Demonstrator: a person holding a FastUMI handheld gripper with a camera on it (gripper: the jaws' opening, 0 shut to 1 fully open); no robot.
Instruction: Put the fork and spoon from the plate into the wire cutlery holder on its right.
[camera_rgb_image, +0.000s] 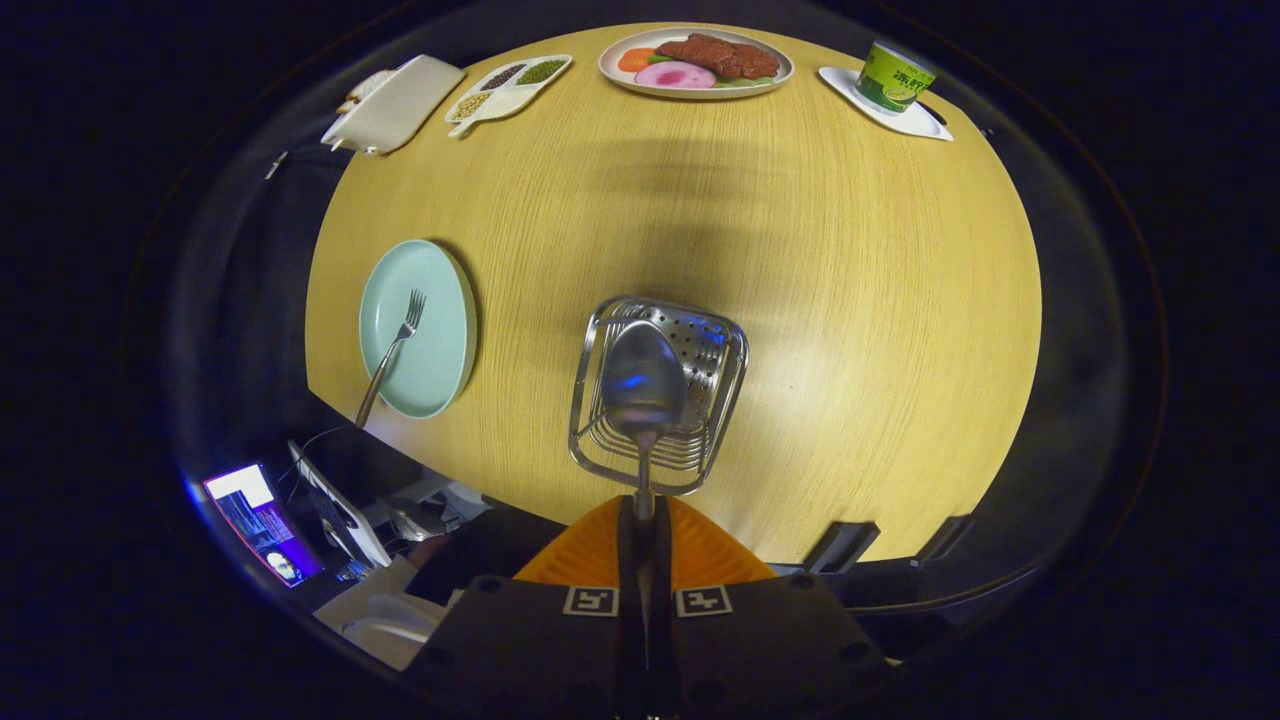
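The gripper (640, 520) has its two fingers pressed together on the handle of the spoon (643, 385), clamped tight with hardly any gap between them. The spoon sticks straight out ahead of the fingers toward twelve o'clock, bowl at the far end, and that bowl hangs right over the open top of the wire cutlery holder (660, 395). I cannot tell whether the spoon touches the holder's wires or floats just above them.

The holder stands on the round wooden table (850, 300), close to the near edge, directly ahead of the fingers. From the holder, at about nine o'clock, sits the pale green plate (440, 350), and the fork (392, 355) lies on it, tines pointing away, handle running back over the plate's near rim. Fork and gripper are well apart.

The gripper looks down on the table from above, tilted forward, fingers pointing at the holder.

Farther across the table, at twelve o'clock from the holder, there is a plate of food (695, 62). At one o'clock a green cup (893, 77) stands on a white saucer (920, 122). At eleven o'clock lie a divided dish of beans (508, 90) and a white tray (395, 103). Down past the table's near edge, around eight o'clock, a lit screen (260, 520) glows.
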